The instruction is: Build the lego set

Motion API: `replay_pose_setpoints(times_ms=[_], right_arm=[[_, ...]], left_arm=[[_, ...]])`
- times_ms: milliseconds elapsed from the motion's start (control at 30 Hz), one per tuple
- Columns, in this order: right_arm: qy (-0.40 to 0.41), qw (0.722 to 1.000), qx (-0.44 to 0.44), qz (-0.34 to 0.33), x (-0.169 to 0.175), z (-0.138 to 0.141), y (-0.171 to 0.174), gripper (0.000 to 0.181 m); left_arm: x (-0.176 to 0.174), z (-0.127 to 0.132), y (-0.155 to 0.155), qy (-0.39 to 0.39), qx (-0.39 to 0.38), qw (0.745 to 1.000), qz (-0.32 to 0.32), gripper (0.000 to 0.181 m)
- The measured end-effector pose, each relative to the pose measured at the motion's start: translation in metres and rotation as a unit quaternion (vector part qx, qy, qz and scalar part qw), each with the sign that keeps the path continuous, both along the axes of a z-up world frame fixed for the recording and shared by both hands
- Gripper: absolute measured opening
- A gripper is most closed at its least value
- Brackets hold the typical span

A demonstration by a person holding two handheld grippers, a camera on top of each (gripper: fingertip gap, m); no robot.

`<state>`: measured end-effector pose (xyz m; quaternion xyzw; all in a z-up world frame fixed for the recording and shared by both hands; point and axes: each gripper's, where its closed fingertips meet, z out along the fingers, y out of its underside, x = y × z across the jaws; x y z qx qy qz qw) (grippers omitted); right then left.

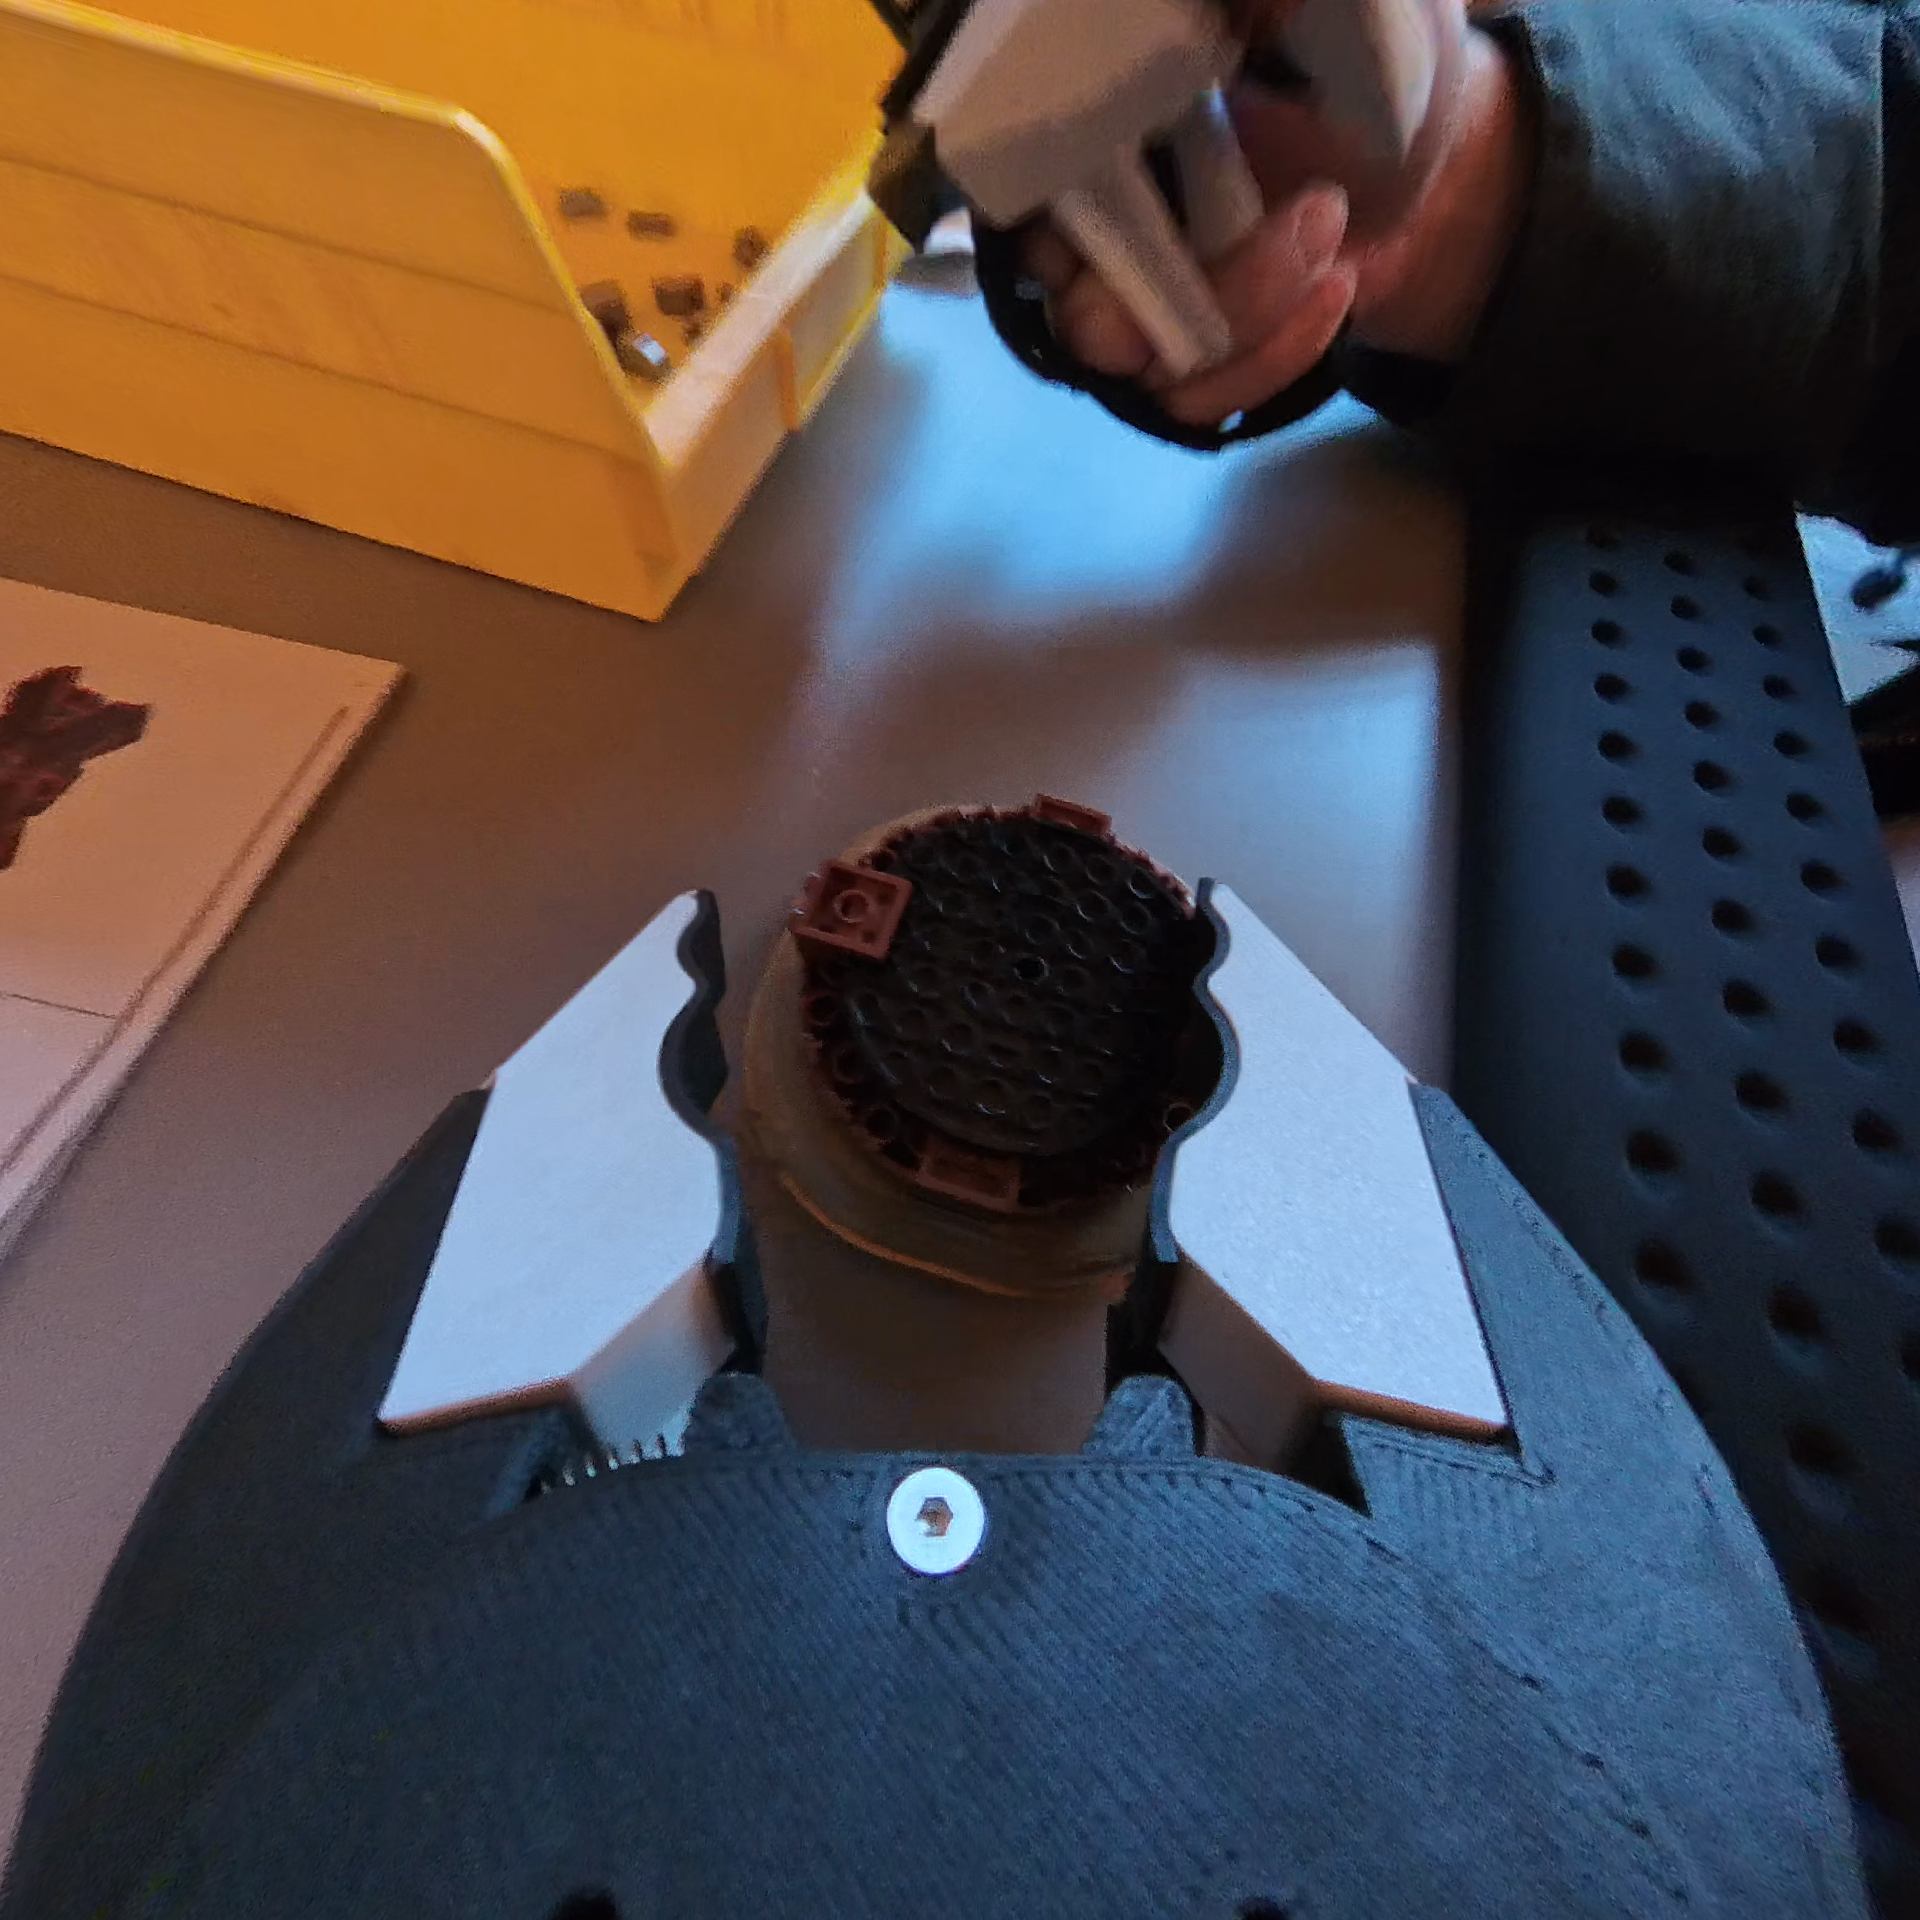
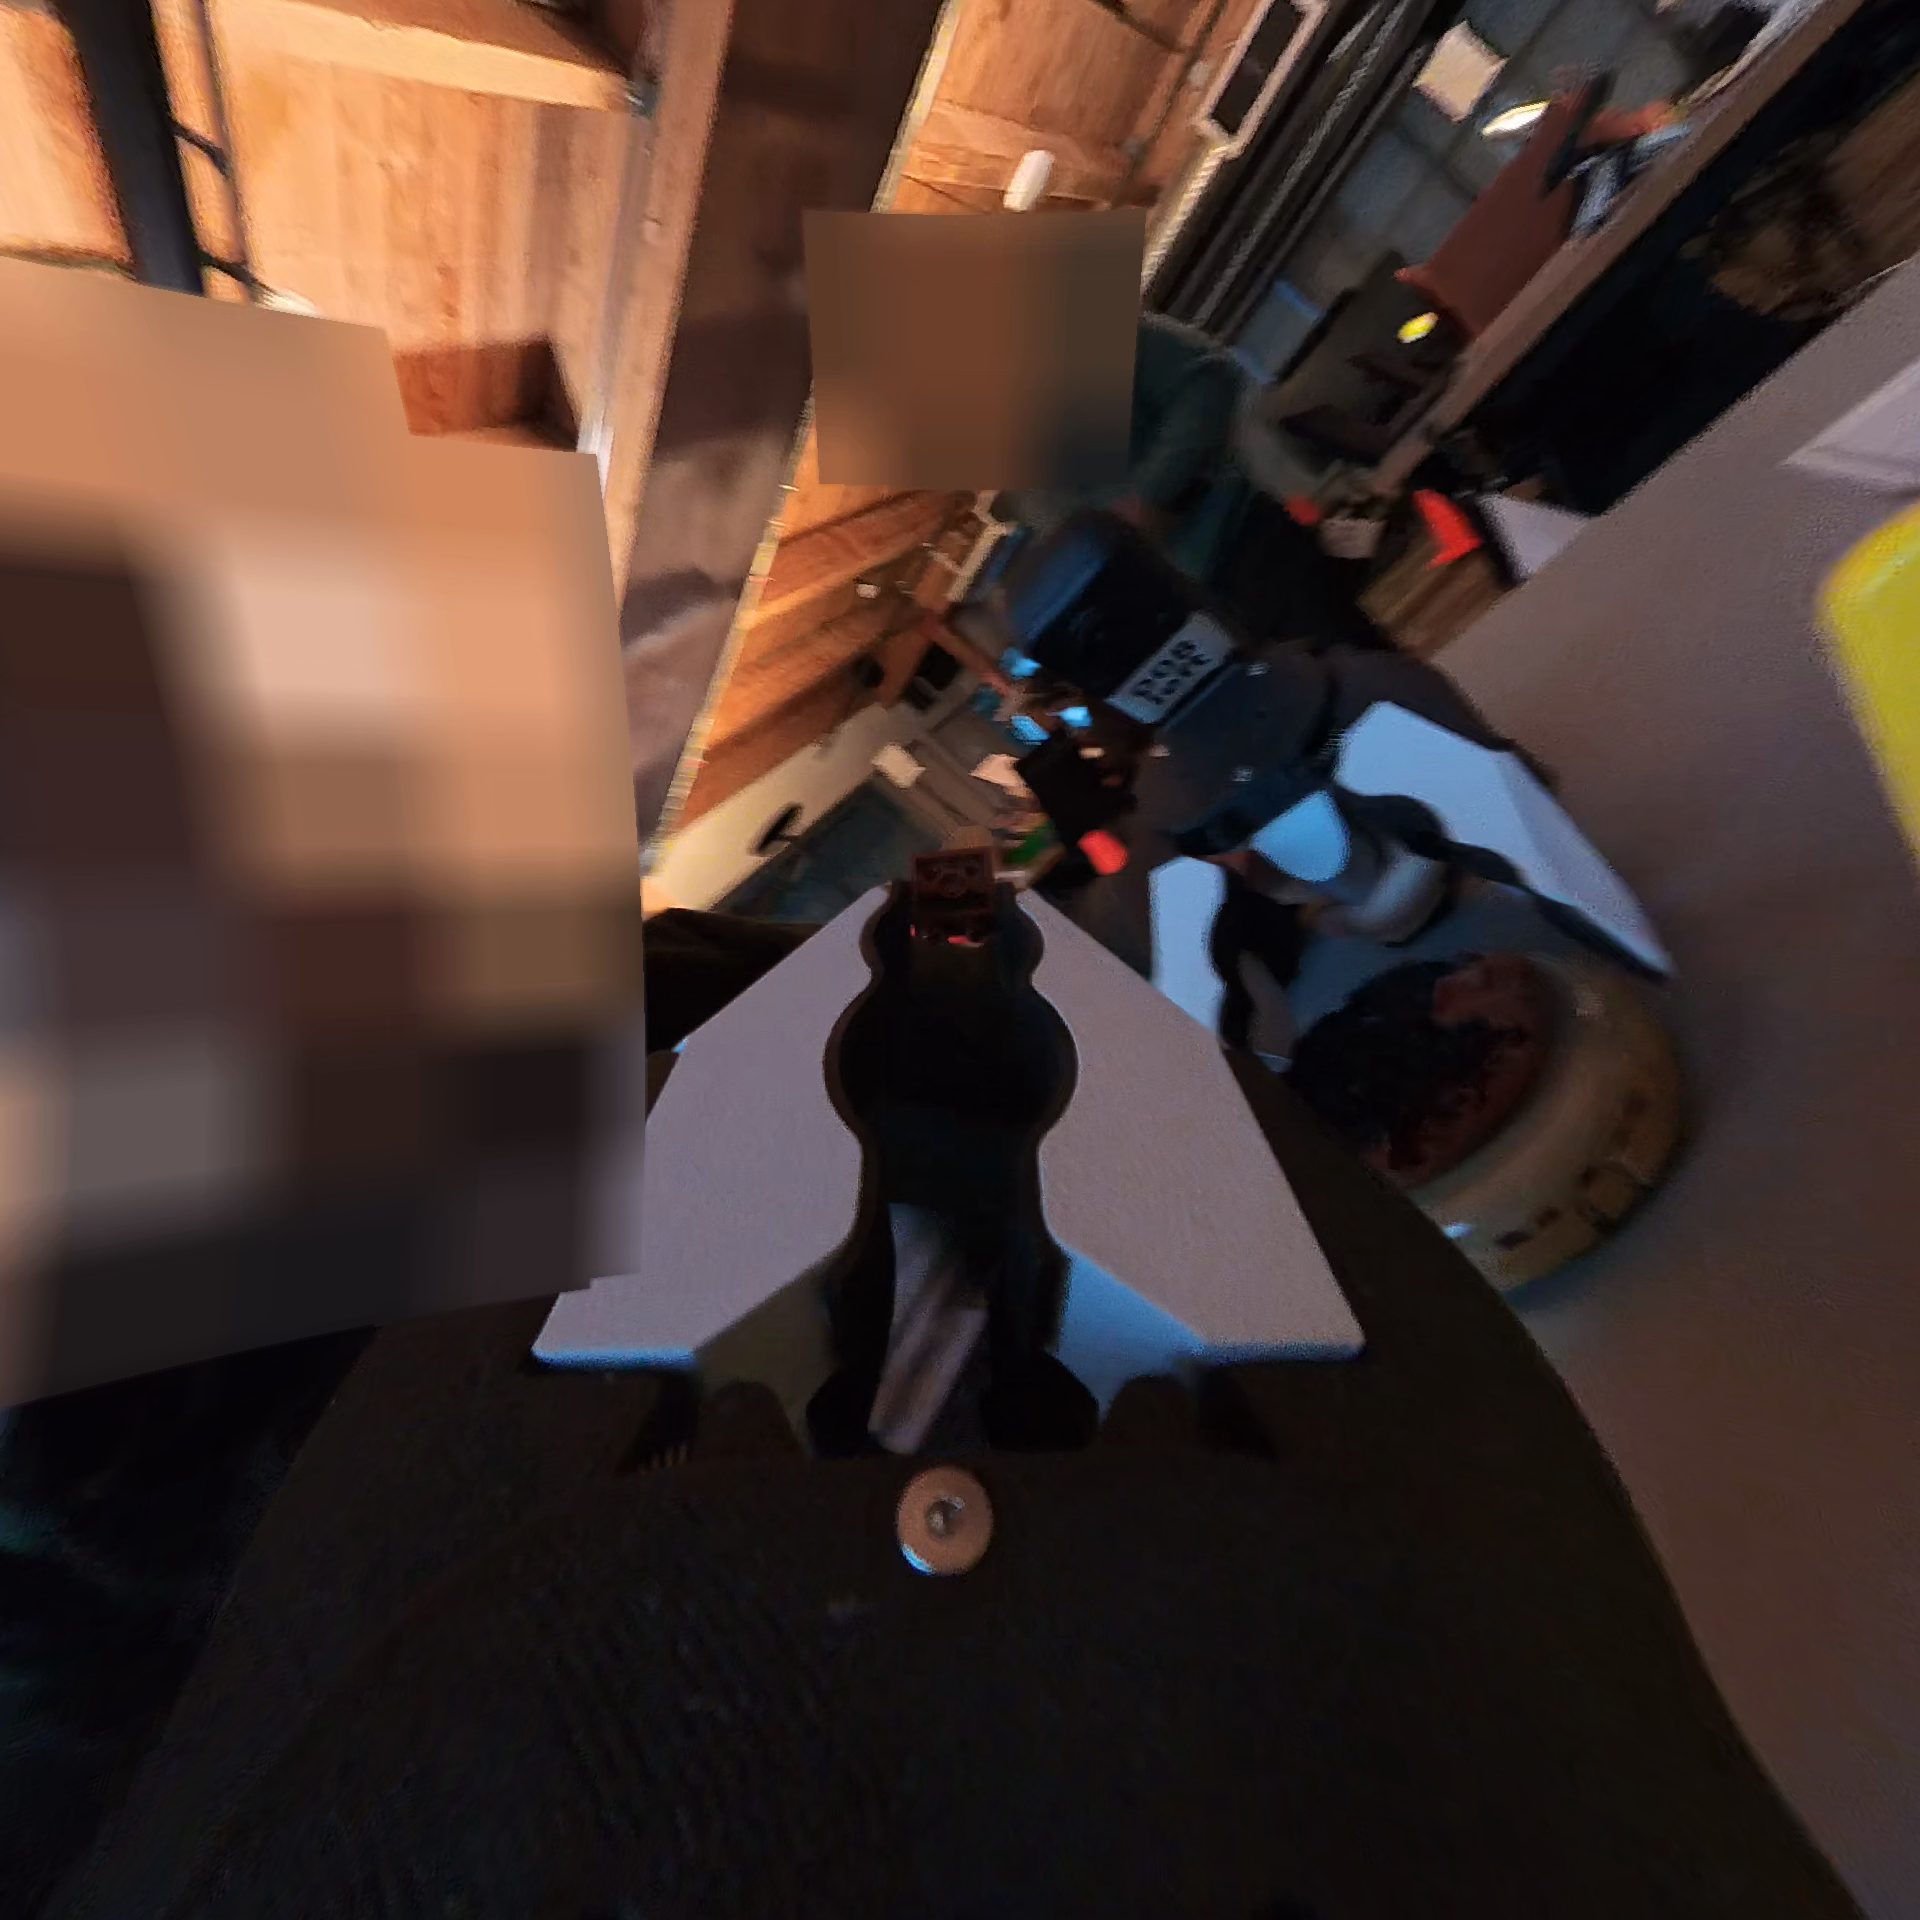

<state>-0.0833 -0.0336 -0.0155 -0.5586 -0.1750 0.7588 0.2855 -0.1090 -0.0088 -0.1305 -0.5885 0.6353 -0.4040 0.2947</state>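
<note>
In the left wrist view my left gripper stands around a round dark Lego build with reddish-brown bricks on its rim. The build rests on a tan ring on the grey table. The jaws are wide and press its sides. The build also shows in the right wrist view, low right. My right gripper is shut on a small reddish-brown brick, held in the air away from the table. In the left wrist view a hand holds the right gripper's handle above and beyond the build.
A yellow bin with several small dark pieces stands at the back left. A printed instruction sheet lies on the left. A black perforated chair is close on the right. Bare grey table lies beyond the build. The left gripper's tips are roughly 12 centimetres from the right gripper's.
</note>
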Motion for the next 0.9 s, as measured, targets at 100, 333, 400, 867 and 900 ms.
replay_pose_setpoints(times_ms=[100,333,400,867,900], right_arm=[[-0.135,0.972,0.142,-0.127,0.005,-0.015,0.019,0.013],[-0.385,0.735,0.492,-0.262,0.007,-0.015,0.016,0.014],[-0.421,0.696,0.525,-0.249,-0.001,-0.027,0.015,0.014],[-0.495,0.576,0.600,-0.254,-0.009,-0.040,0.021,0.015],[-0.511,0.563,0.585,-0.284,0.007,-0.034,0.032,0.014]], left_arm=[[0.003,0.025,-0.001,-0.062,-0.012,0.998,0.001,0.082],[0.012,0.080,-0.009,-0.181,-0.137,0.974,0.006,0.049],[0.015,0.093,-0.011,-0.204,-0.207,0.957,-0.001,0.039],[0.023,0.073,-0.007,-0.154,-0.255,0.954,0.020,0.007],[0.023,0.072,-0.001,-0.154,-0.242,0.957,0.037,0.025]])
